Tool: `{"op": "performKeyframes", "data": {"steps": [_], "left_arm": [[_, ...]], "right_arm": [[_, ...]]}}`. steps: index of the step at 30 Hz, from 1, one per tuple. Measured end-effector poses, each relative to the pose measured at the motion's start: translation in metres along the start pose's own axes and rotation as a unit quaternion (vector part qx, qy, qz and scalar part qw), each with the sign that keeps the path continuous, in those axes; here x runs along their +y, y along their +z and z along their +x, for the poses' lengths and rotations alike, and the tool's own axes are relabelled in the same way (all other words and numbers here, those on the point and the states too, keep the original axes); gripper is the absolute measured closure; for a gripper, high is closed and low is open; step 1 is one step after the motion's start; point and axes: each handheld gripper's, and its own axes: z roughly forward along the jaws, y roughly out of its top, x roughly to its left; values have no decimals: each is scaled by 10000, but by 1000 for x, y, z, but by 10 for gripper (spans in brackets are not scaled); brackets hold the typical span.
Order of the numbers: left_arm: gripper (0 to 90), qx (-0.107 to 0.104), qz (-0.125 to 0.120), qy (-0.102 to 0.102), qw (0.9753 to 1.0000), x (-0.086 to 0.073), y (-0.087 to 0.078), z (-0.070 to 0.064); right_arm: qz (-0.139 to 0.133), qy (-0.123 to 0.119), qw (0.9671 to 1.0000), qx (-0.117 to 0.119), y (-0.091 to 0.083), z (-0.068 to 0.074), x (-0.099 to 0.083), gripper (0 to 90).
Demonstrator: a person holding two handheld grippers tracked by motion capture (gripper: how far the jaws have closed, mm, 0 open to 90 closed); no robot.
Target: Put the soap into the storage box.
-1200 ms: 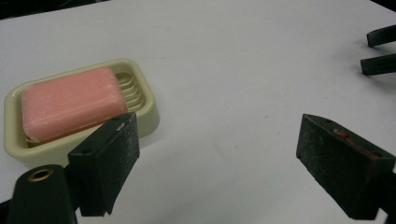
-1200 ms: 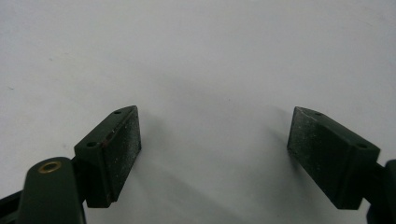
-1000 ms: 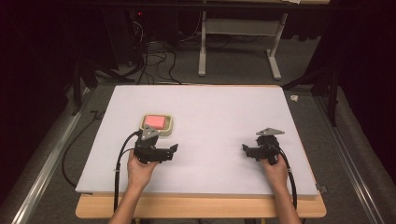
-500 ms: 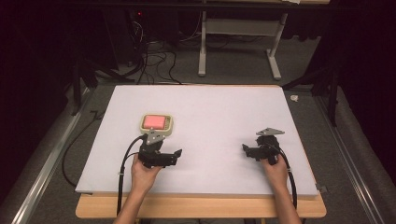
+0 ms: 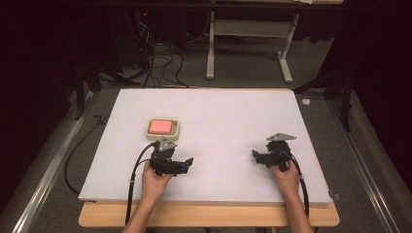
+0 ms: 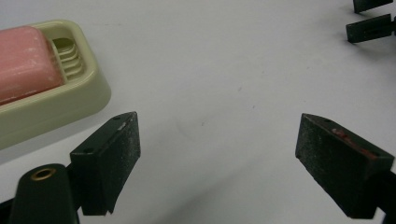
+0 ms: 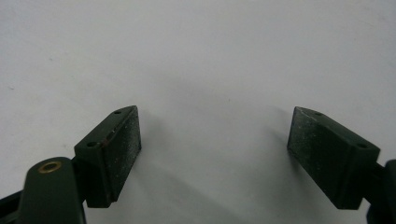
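High view above the near table edge, looking forward and down, far off, left gripper view low and close over the white tabletop [image 6: 224, 70], soap dish [image 6: 70, 100] upper left of its jaws, shared with high view [image 5: 163, 127], right gripper view equally close, facing bare tabletop

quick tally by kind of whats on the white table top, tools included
soap bars, pink: 1
soap dishes, cream: 1
tools, black, hand-held: 2, the left tool and the right tool, both open and holding nothing
total: 4
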Motion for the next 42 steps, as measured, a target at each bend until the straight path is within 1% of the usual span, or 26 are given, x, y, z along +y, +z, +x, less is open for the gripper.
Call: {"op": "performKeyframes", "data": {"steps": [3,8,12,16,20,22,26,31,35,39,42], "left_arm": [[149,-3,14,-10,10000,0,3,-1],[149,-5,85,36,10000,-2,11,-3],[150,8,132,14,9999,-4,18,-3],[152,79,172,71,9998,-6,23,-4],[158,189,126,126,9997,-7,27,-4],[160,203,140,123,9996,-8,30,-4],[164,247,180,181,9994,-9,34,-5],[165,270,184,165,9993,-10,39,-5],[167,359,186,199,9990,-11,42,-5],[170,375,187,215,9989,-11,44,-6],[170,372,194,189,9989,-12,45,-5]], "right_arm": [[3,9,10000,1,0,0,0,180],[3,10,10000,1,0,0,0,180],[3,11,10000,0,0,0,0,180],[0,5,10000,2,0,0,0,180],[2,9,10000,-1,0,0,0,180],[2,8,10000,-1,0,0,0,180],[3,13,10000,-1,0,0,0,180],[1,7,10000,-2,0,0,0,180],[2,8,10000,-2,0,0,0,180],[-2,3,10000,-1,0,0,0,180],[-2,-1,10000,-2,0,0,0,180]]}}
